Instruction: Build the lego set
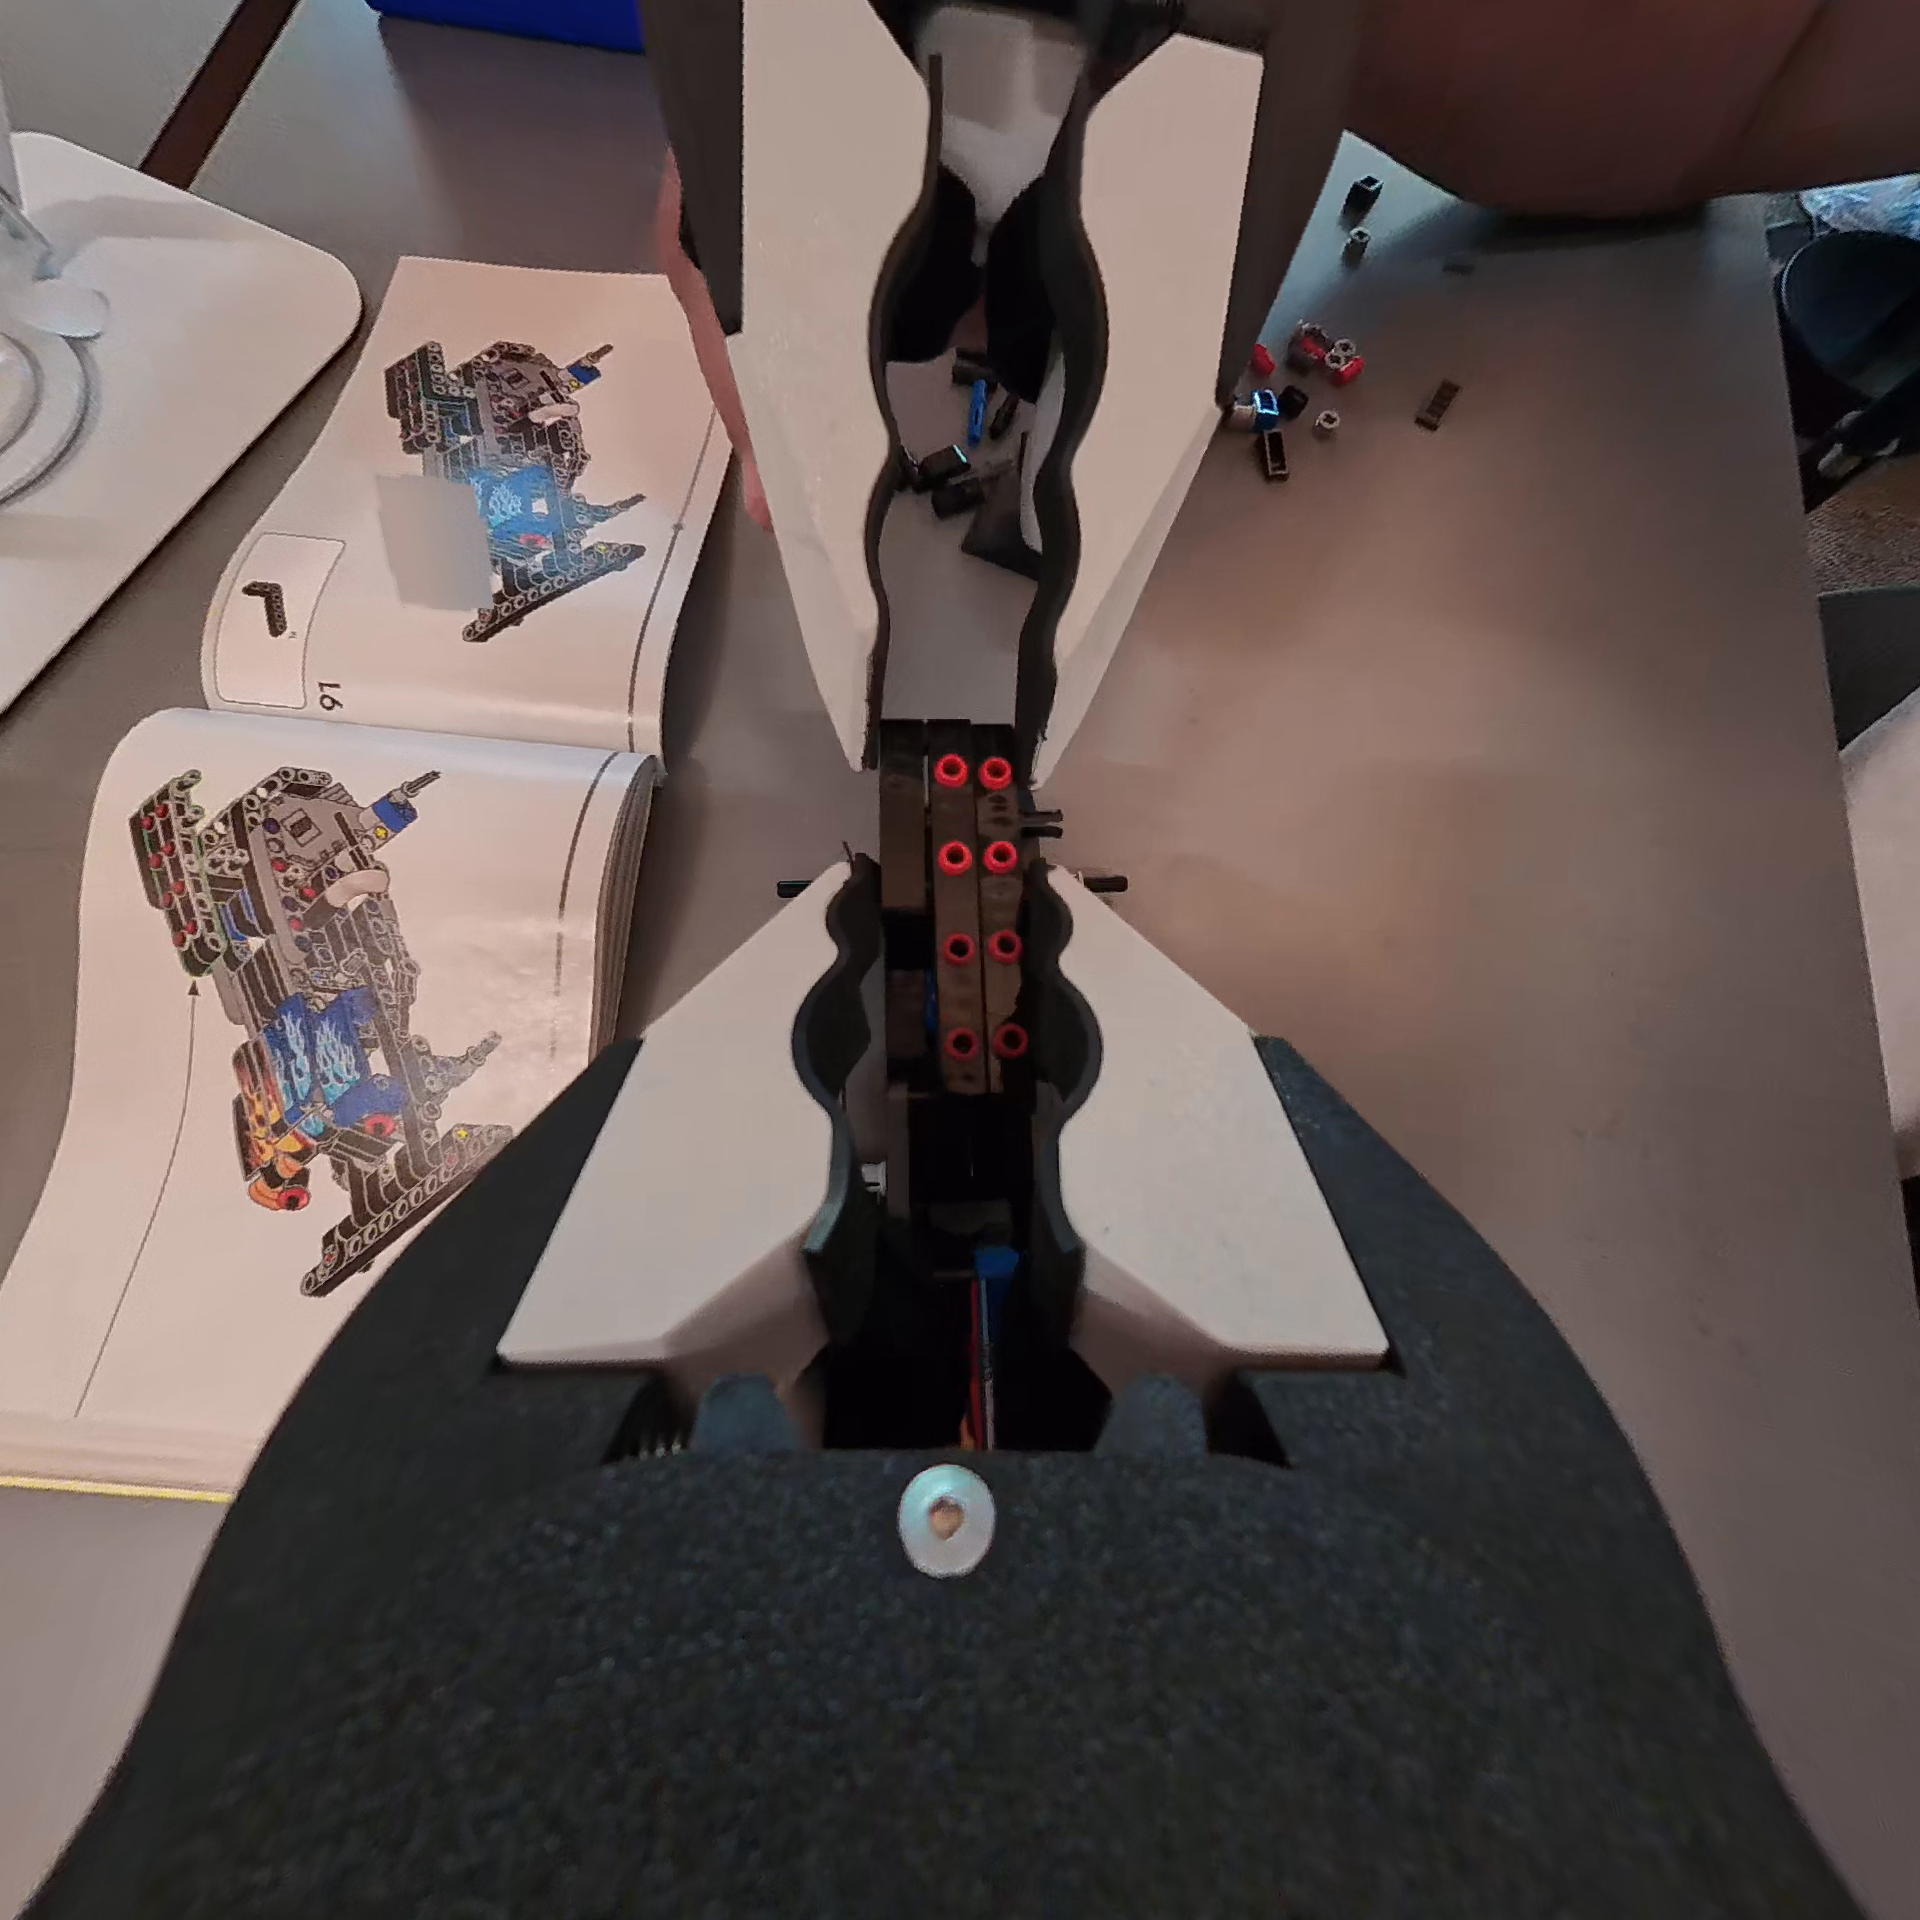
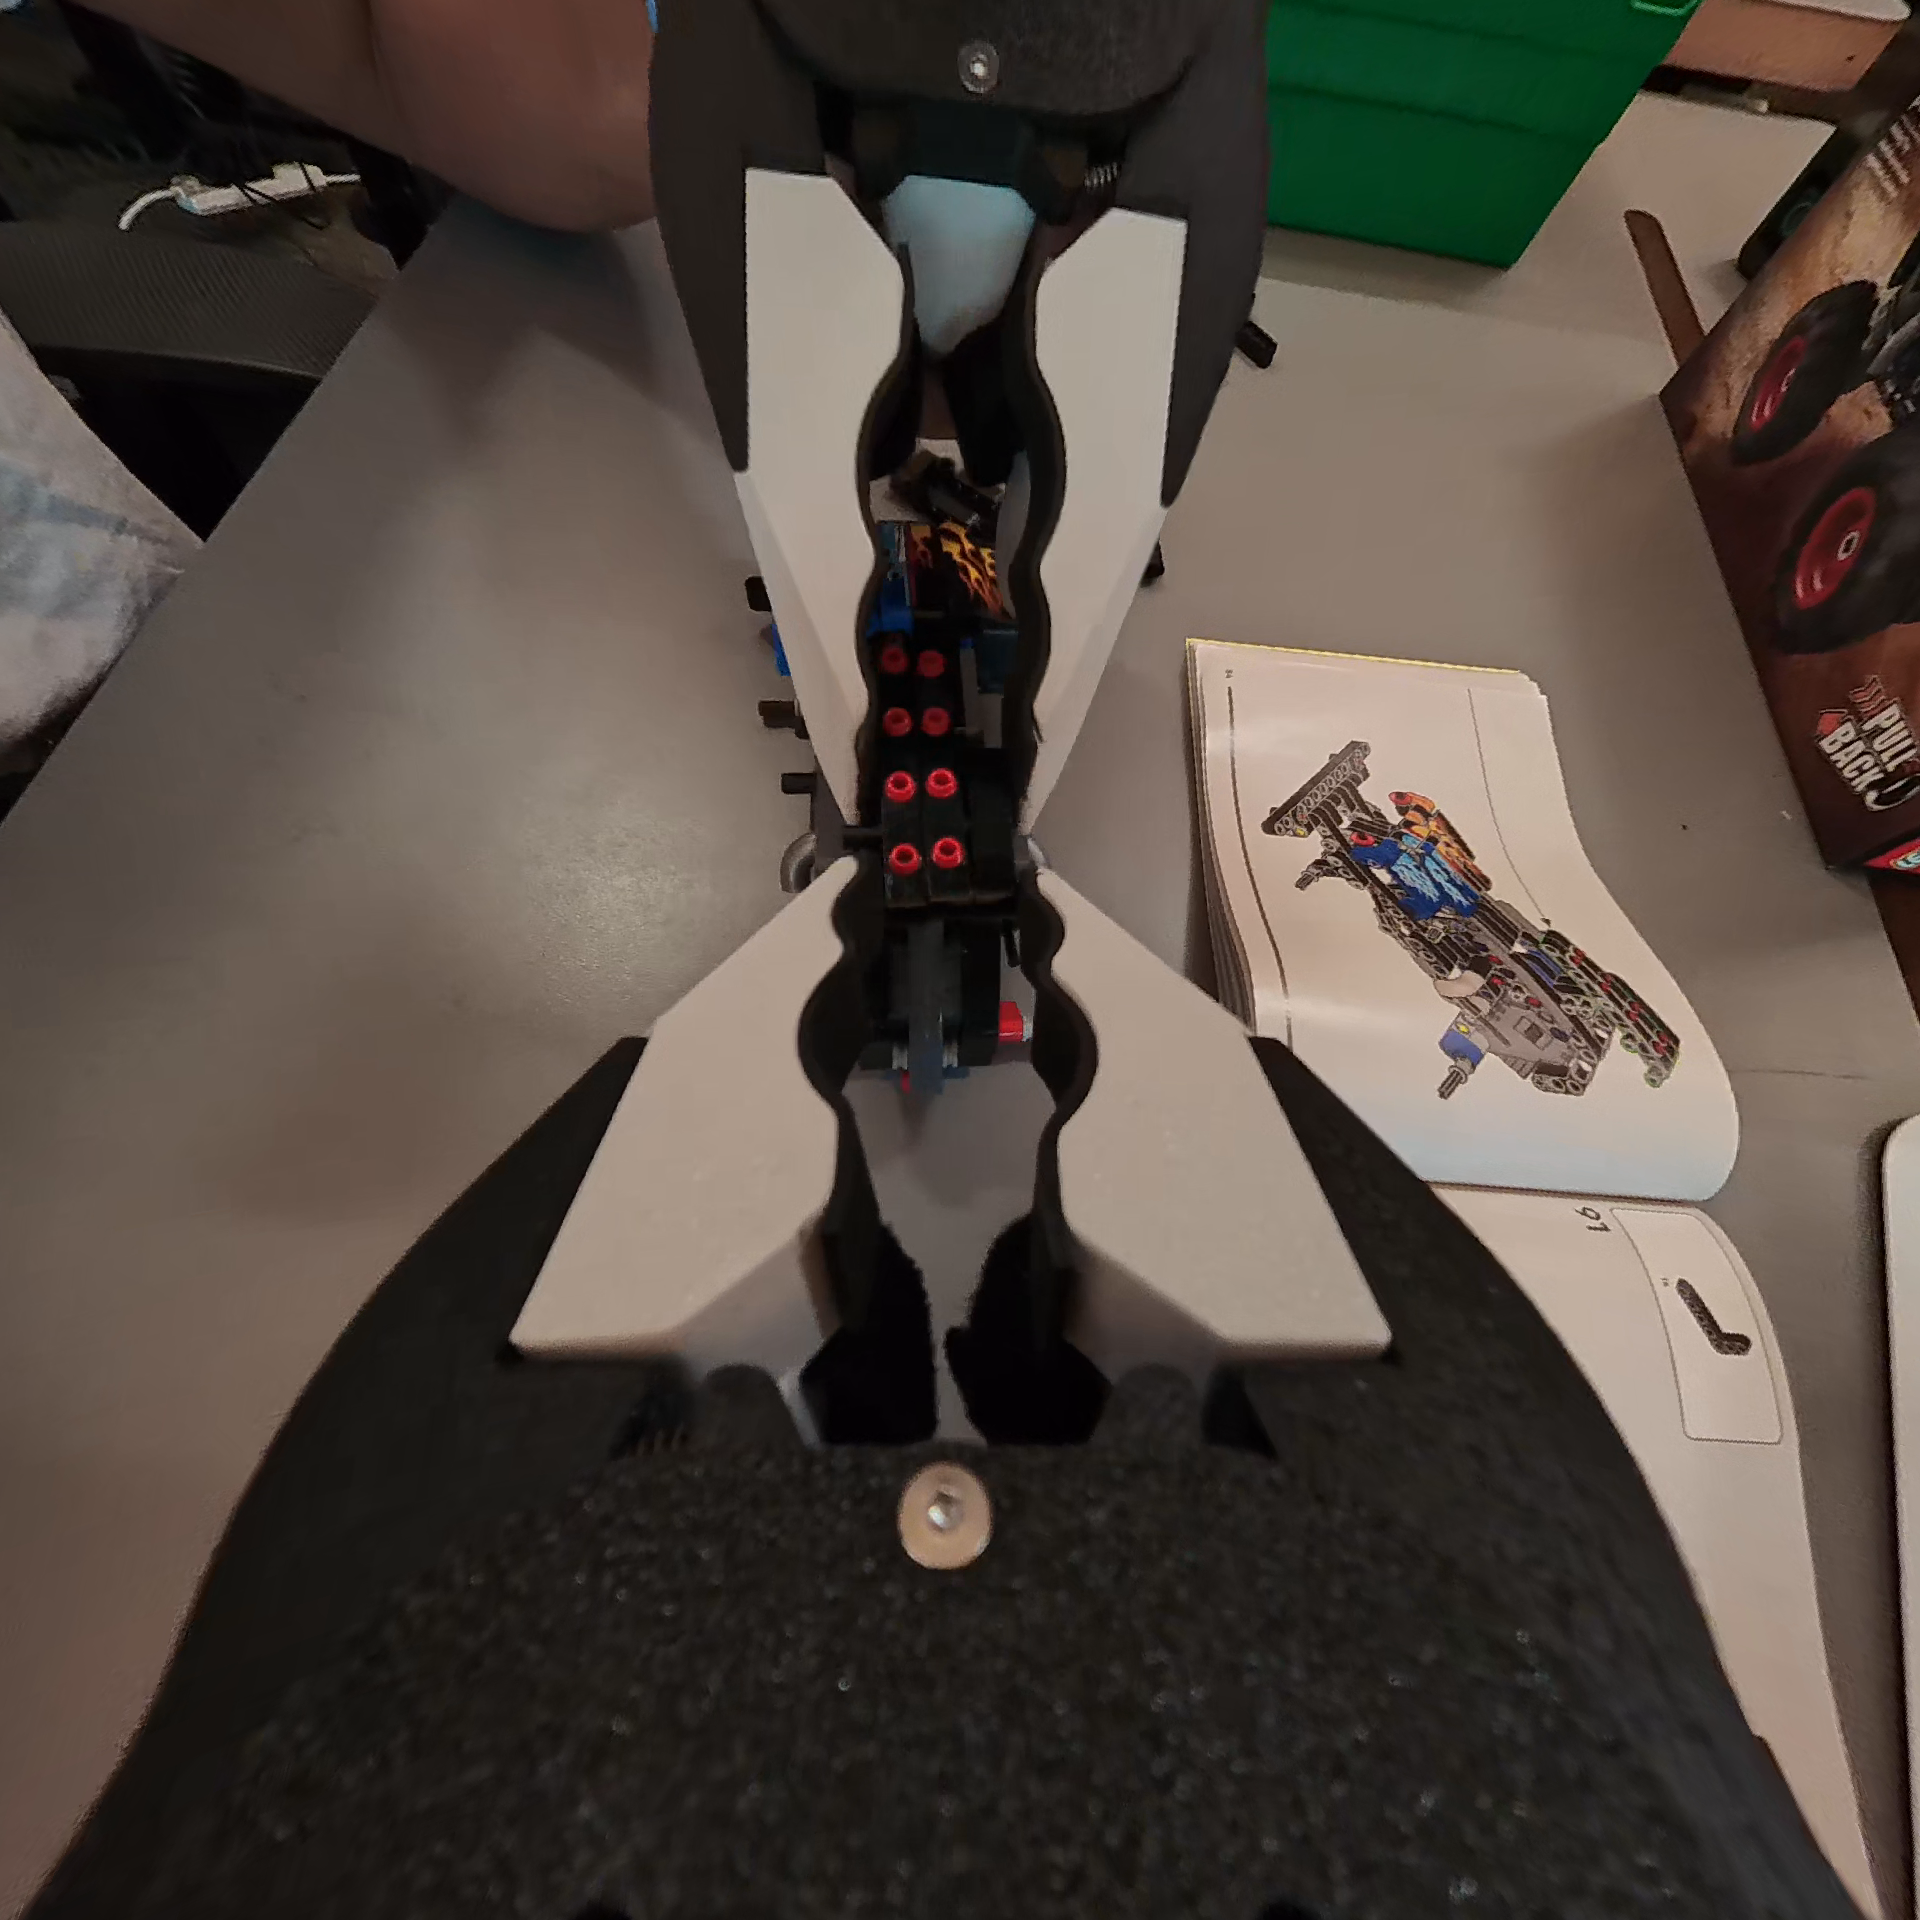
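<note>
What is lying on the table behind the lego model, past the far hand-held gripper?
Loose small lego pieces, red, black and blue, beyond the lego model. More show between the right hand-held gripper fingers; the rest is covered.

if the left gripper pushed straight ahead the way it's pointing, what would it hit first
Probably the right gripper: it faces the left gripper tip to tip, both clamped on the lego model. The model already fills the gap between them, though depth is hard to judge.

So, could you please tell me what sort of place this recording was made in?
Probably an office or hobby desk set up for model building: a grey table with an open instruction booklet, the set's box, loose pieces and a green storage bin.
</note>
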The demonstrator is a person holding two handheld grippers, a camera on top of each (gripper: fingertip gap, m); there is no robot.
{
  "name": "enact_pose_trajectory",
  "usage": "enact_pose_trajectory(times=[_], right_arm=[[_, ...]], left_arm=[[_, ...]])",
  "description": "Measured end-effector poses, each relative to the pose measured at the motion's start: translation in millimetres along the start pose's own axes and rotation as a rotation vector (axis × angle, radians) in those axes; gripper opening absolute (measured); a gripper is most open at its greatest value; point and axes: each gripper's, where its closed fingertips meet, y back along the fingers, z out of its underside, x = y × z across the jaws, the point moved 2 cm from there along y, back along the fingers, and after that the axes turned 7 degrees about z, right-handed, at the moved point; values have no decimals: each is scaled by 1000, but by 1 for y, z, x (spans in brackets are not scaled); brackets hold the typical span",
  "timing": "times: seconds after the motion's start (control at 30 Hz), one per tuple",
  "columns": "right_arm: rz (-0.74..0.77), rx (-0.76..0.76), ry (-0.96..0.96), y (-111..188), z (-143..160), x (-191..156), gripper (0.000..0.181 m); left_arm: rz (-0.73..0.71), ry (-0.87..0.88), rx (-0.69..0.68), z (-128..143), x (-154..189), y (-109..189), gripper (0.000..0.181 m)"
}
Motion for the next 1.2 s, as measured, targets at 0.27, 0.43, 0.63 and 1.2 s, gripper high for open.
enact_pose_trajectory(times=[0.27,0.43,0.63,1.2], right_arm=[[-14,-11,7,0,2,0,23],[-7,1,-46,0,2,5,26],[-158,-5,-504,12,9,13,39],[-559,108,-1114,2,11,15,10]], left_arm=[[-28,-1,-22,0,0,0,23],[-36,15,22,-1,-5,-1,24],[-90,10,13,0,-10,2,24],[-164,-43,12,-2,-10,0,24]])
